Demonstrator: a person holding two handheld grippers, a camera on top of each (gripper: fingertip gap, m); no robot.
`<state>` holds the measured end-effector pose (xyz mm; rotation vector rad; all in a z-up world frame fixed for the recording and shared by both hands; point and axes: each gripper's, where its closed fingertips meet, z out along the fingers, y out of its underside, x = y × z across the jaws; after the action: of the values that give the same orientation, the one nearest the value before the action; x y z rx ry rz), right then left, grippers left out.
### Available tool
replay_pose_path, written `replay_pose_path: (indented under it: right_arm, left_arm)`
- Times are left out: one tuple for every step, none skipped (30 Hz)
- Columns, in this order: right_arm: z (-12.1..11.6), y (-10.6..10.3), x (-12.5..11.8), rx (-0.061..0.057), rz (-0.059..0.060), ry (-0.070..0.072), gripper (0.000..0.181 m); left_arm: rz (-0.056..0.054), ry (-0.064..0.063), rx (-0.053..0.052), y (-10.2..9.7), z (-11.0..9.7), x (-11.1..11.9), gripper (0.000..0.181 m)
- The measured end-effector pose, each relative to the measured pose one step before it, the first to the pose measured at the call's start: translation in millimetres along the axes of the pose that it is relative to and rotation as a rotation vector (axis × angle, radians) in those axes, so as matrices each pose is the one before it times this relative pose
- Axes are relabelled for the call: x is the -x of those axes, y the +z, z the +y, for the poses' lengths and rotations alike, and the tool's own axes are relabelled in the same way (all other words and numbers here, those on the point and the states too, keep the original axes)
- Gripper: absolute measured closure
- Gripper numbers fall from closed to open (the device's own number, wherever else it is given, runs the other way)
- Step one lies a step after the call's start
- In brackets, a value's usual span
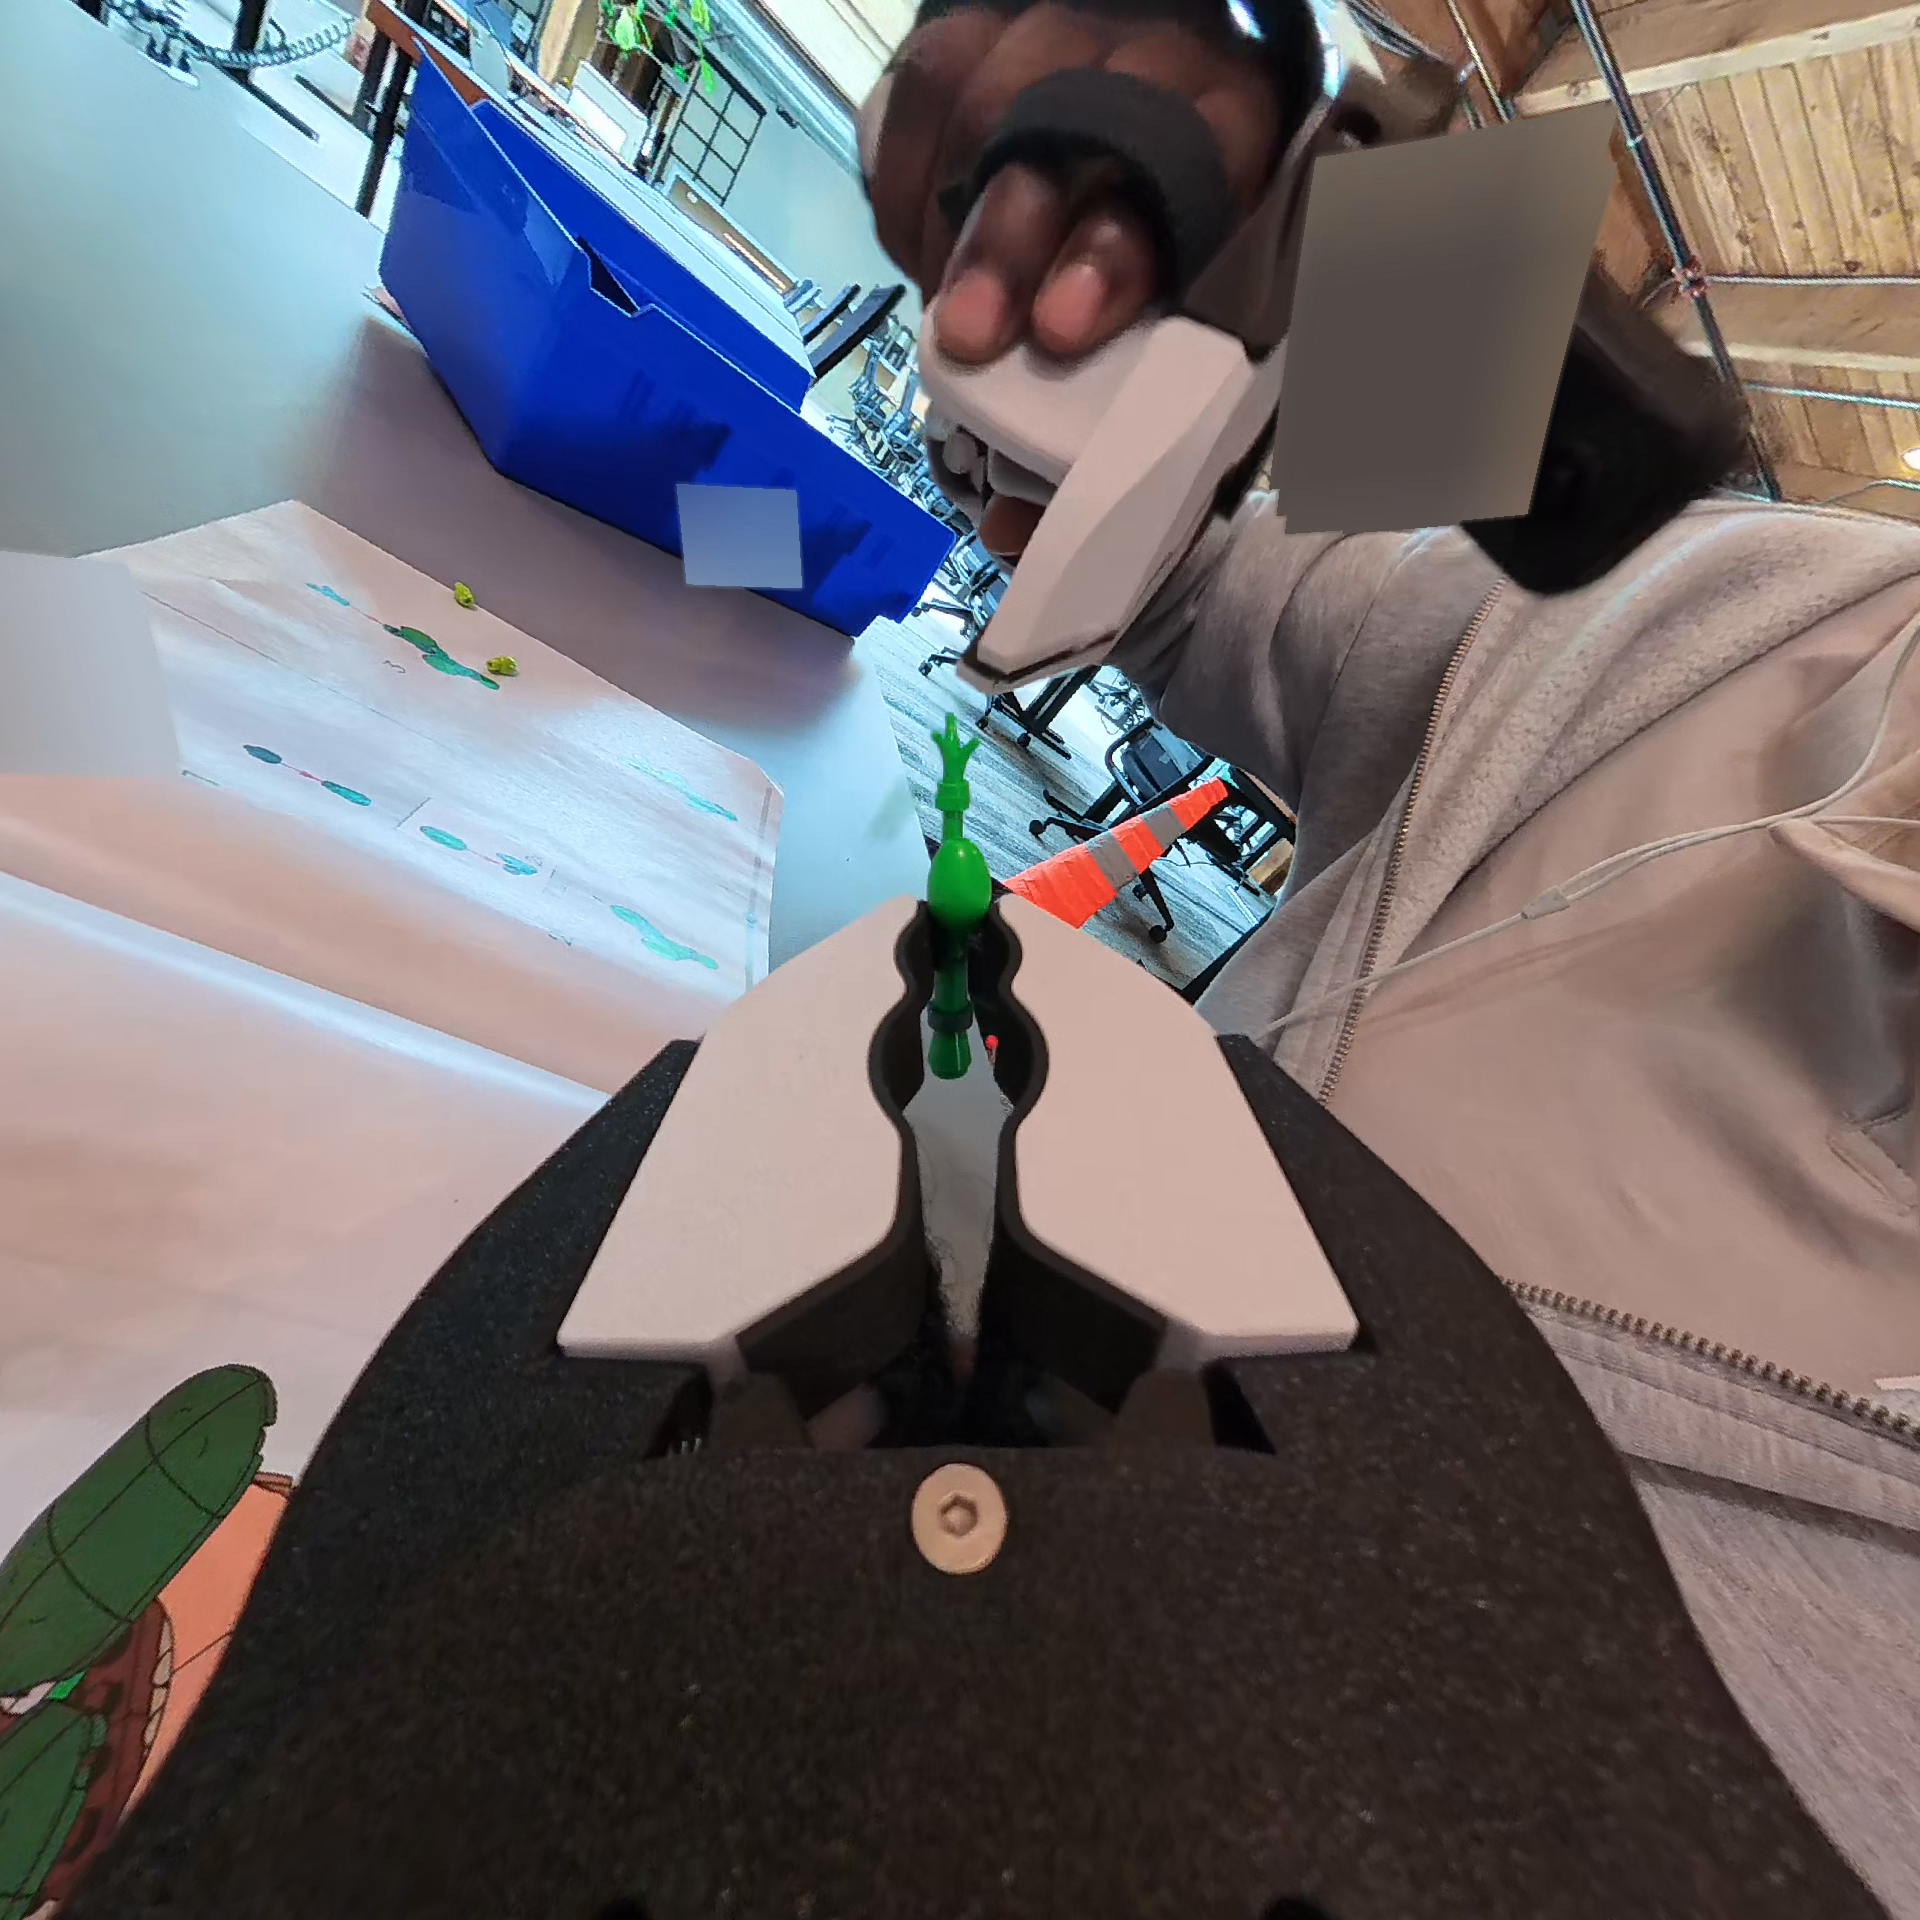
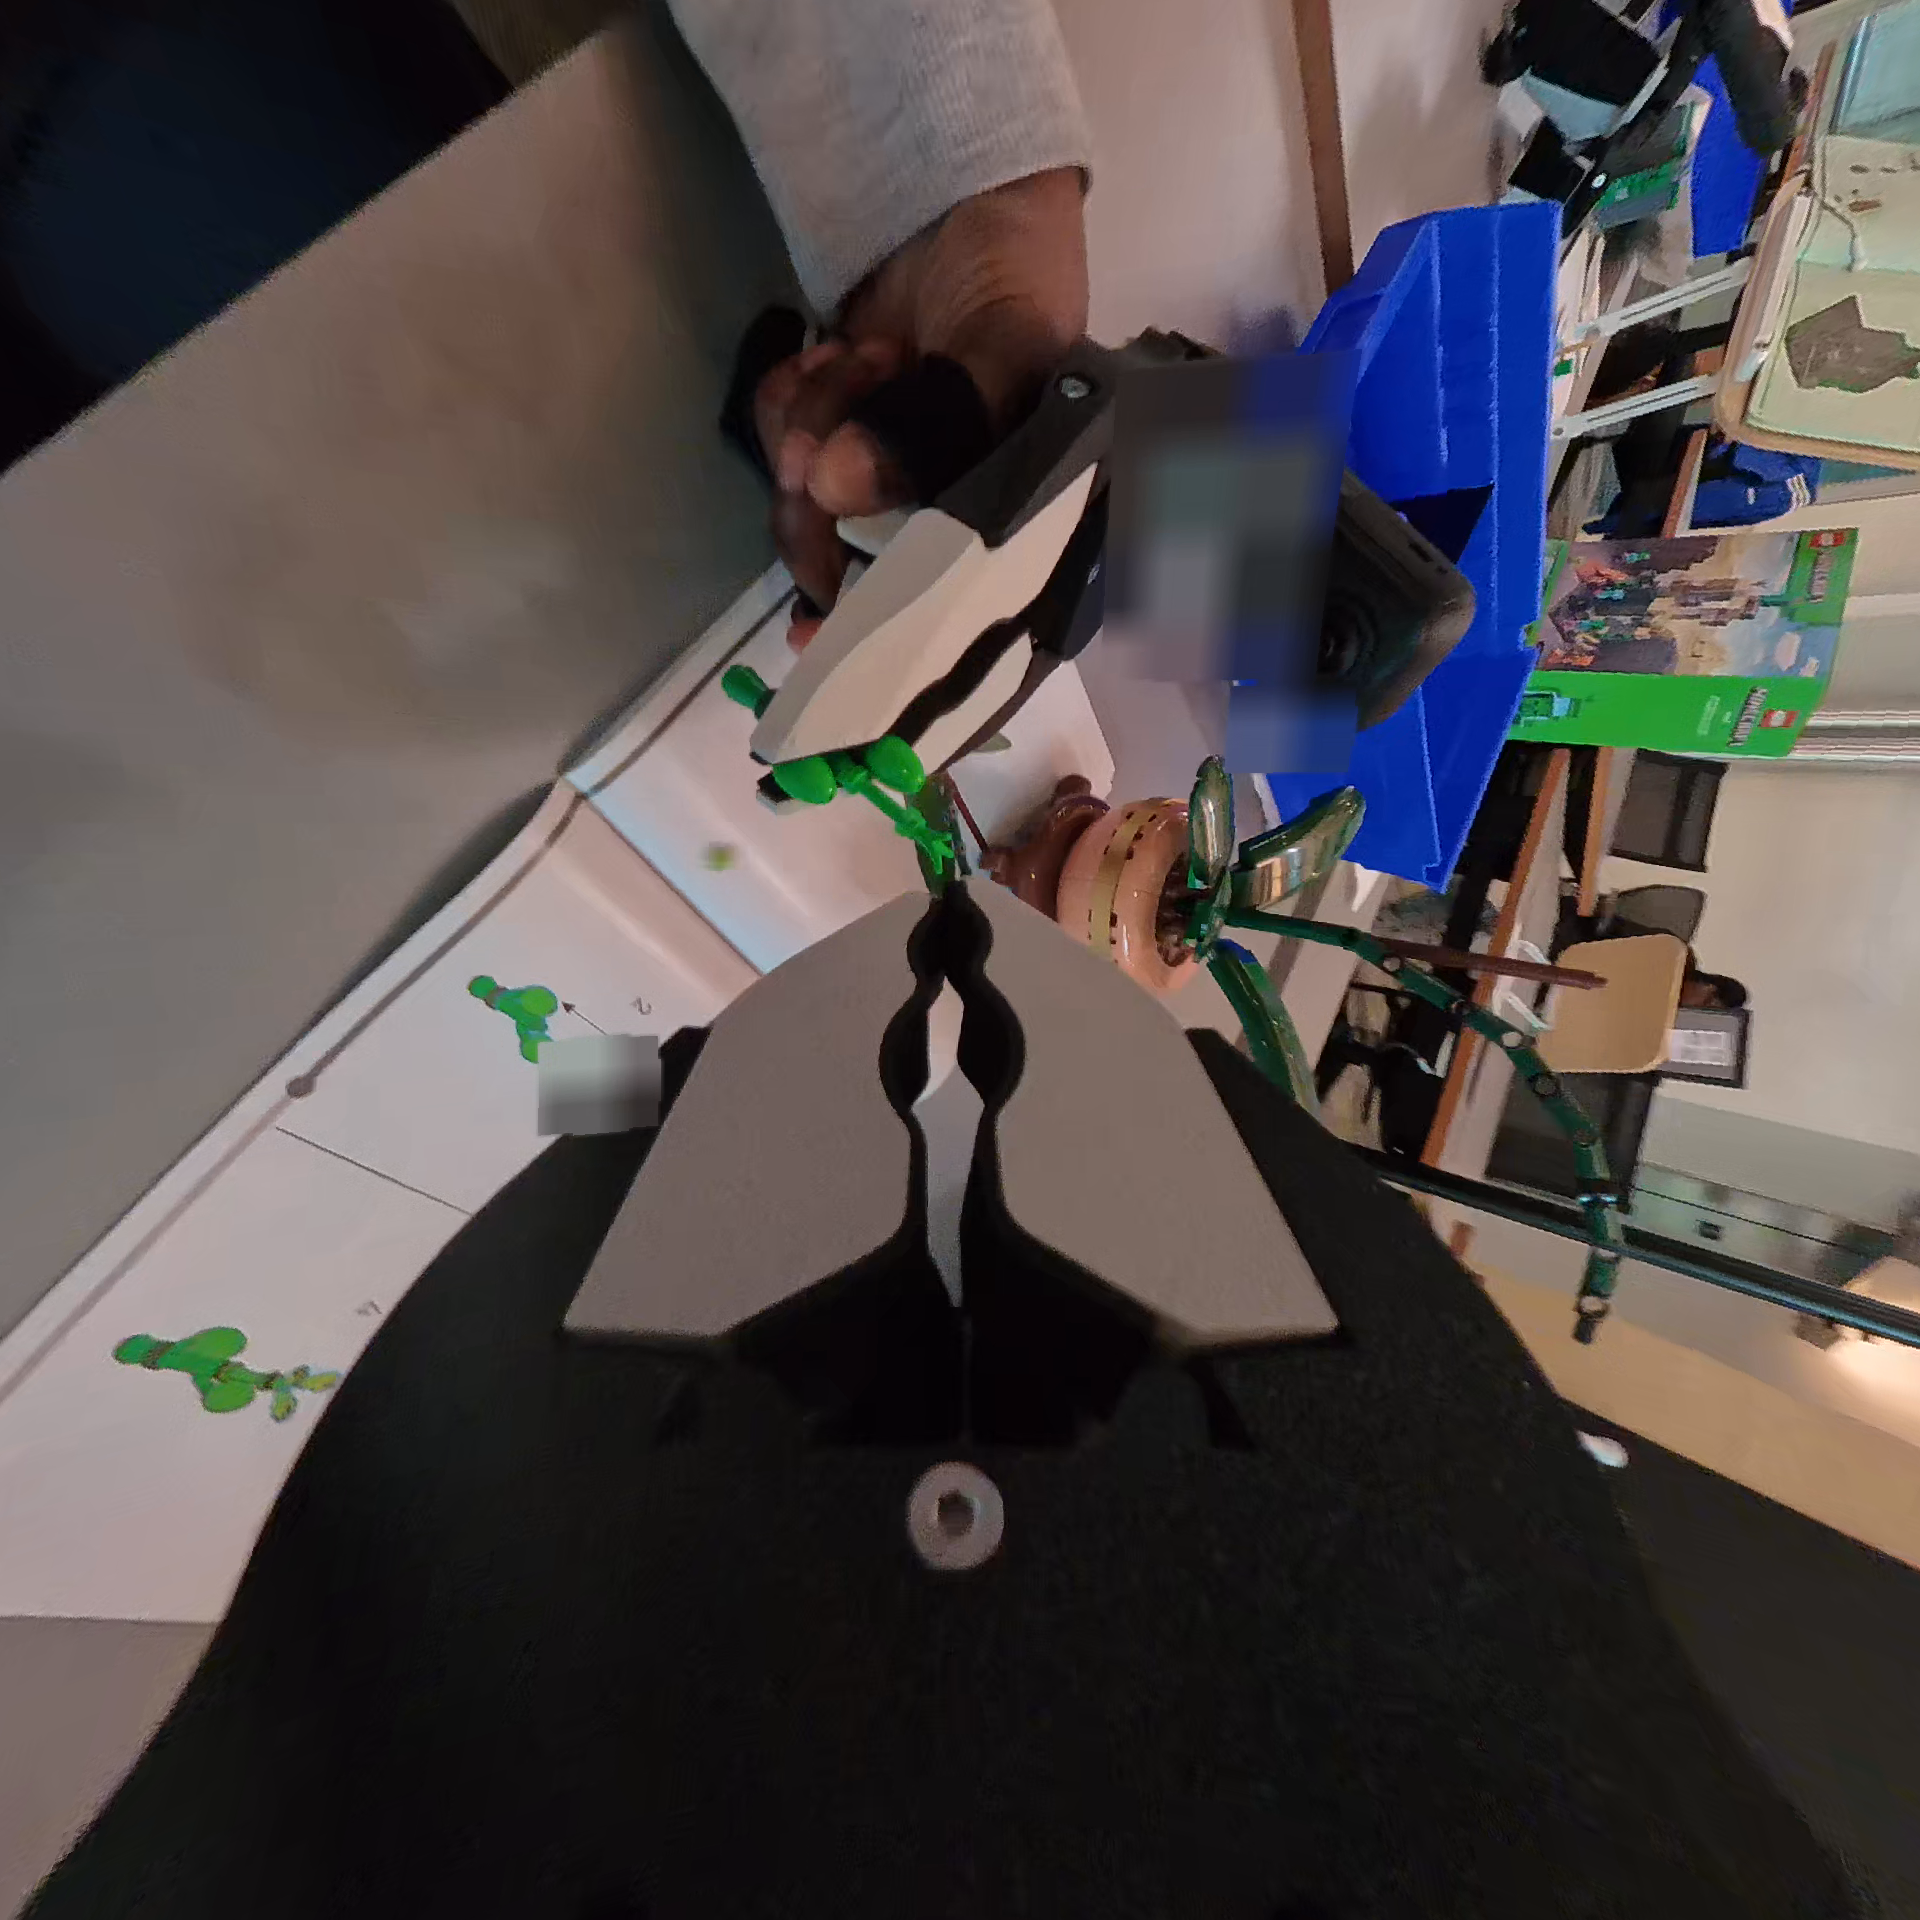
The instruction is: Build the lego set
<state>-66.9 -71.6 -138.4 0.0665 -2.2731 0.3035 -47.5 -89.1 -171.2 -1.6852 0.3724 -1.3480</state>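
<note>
Above the bench (image 1: 260, 364), left view: left gripper (image 1: 958, 920), jaws clamped on a green sprig (image 1: 954, 883); right gripper (image 1: 1091, 540) poised over its tip; booklet (image 1: 416, 810) beneath.
Right view: right gripper (image 2: 954, 899), jaws near closed, contents indiscernible; potted model (image 2: 1127, 894) behind.
Risk: thin sprig may twist or pop loose under off-axis pressing.
</note>
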Motion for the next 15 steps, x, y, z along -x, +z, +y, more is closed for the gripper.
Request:
replay_pose_path:
  right_arm:
    - [0.0, -0.8, -0.11, -0.0242, -0.0095, 0.0337, 0.181]
    - [2.9, 0.13, 1.96, -0.0119, -0.029, 0.0455, 0.181]
    - [6.28, 1.12, 3.16, -0.0034, -0.0384, 0.0669, 0.181]
    - [9.65, 2.42, 6.41, 0.003, -0.0615, 0.0982, 0.181]
    - [10.81, 3.42, 3.46, -0.0018, -0.0379, 0.148, 0.181]
    - [4.35, 3.41, 2.32, -0.0564, -0.0177, 0.1745, 0.181]
    - [-0.38, 1.97, 9.53, -0.0895, -0.0584, 0.1577, 0.181]
    - [1.28, 1.63, 3.54, -0.0775, -0.0014, 0.13, 0.181]
    - [3.56, 2.64, 1.07, -0.0578, 0.0334, 0.0896, 0.181]
    - [6.66, 5.28, 5.18, -0.0218, 0.016, 0.0489, 0.175]
    - [9.96, 7.42, 2.74, 0.0206, 0.0377, 0.0359, 0.168]
    - [9.78, 8.38, 2.43, 0.0399, 0.0366, 0.0308, 0.167]
    - [4.03, 8.55, 8.26, 0.0124, -0.0056, 0.0242, 0.163]
    - [-0.19, 7.61, 6.61, -0.0129, -0.0014, 0.0368, 0.162]
    - [0.27, 6.1, 1.86, -0.0022, 0.0201, 0.0493, 0.163]
  left_arm:
    - [0.0001, -0.0002, 0.0028, 0.16, 0.42, 0.07, 0.174]
    - [-0.0095, -0.0004, -0.0031, -0.36, -0.53, 1.35, 0.174]
    - [-0.0237, 0.0, -0.0143, -1.53, -2.07, 3.47, 0.174]
    - [-0.0294, 0.0004, -0.0213, -2.79, -3.22, 4.37, 0.174]
    - [-0.0262, 0.003, -0.0216, -3.47, -3.52, 3.82, 0.174]
    - [-0.0253, 0.0063, -0.0214, -3.76, -3.76, 3.59, 0.174]
    - [-0.0262, 0.0056, -0.0209, -4.24, -4.01, 3.9, 0.173]
    - [-0.0167, 0.0045, -0.0189, -4.6, -3.84, 2.71, 0.173]
    - [-0.0045, 0.0044, -0.0201, -4.81, -4.46, 0.99, 0.173]
    - [-0.0055, 0.0057, -0.0191, -4.83, -4.85, 0.96, 0.173]
    - [-0.0144, 0.0075, -0.0082, -4.13, -3.32, 2.24, 0.173]
    - [-0.0202, 0.0112, 0.0028, -3.18, -1.28, 2.9, 0.173]
    - [-0.0152, 0.0145, 0.0064, -2.2, 0.04, 1.93, 0.174]
    - [-0.0058, 0.0111, 0.0045, -1.06, 0.36, 0.42, 0.173]
    - [0.0, 0.0061, 0.0024, -0.14, 0.36, -0.37, 0.173]
